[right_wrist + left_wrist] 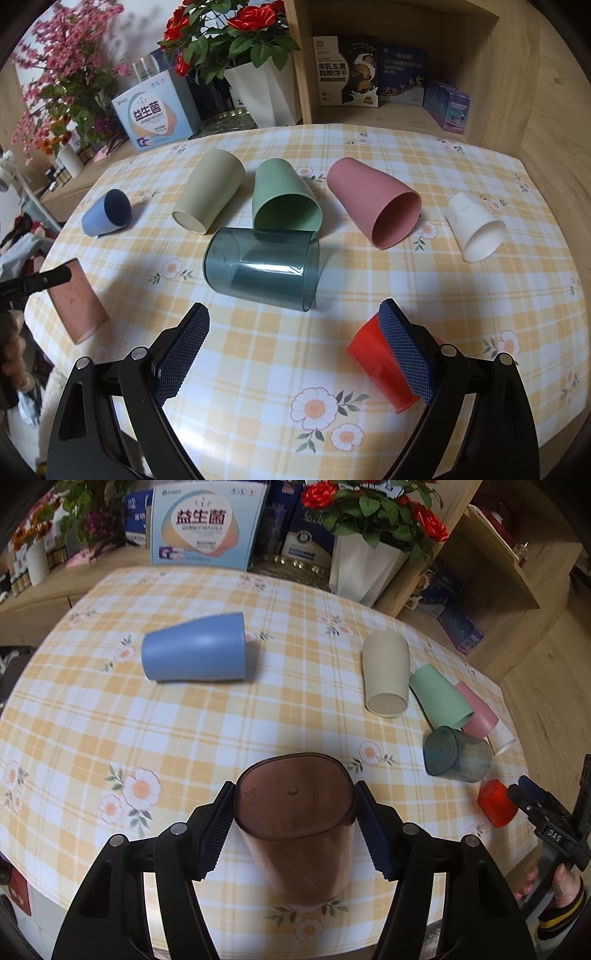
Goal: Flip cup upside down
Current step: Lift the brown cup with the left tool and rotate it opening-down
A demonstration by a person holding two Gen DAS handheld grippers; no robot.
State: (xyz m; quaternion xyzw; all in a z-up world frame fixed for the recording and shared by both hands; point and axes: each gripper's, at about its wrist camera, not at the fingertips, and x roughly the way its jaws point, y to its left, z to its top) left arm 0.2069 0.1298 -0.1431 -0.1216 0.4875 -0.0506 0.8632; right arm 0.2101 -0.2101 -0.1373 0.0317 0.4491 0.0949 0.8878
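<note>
Left gripper (295,821) clamped on the brown cup (295,812), base up.
It seems light, stiff, slippery; side grip suits. Right gripper (295,347), beside it, stands apart.

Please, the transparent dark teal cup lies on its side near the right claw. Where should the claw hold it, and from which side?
Probably grip the teal cup across its round wall at mid-length, coming from above with the open right claw. It lies on its side, base to the left, mouth to the right, so the curved sides are free; the green cup crowds its far side.
</note>
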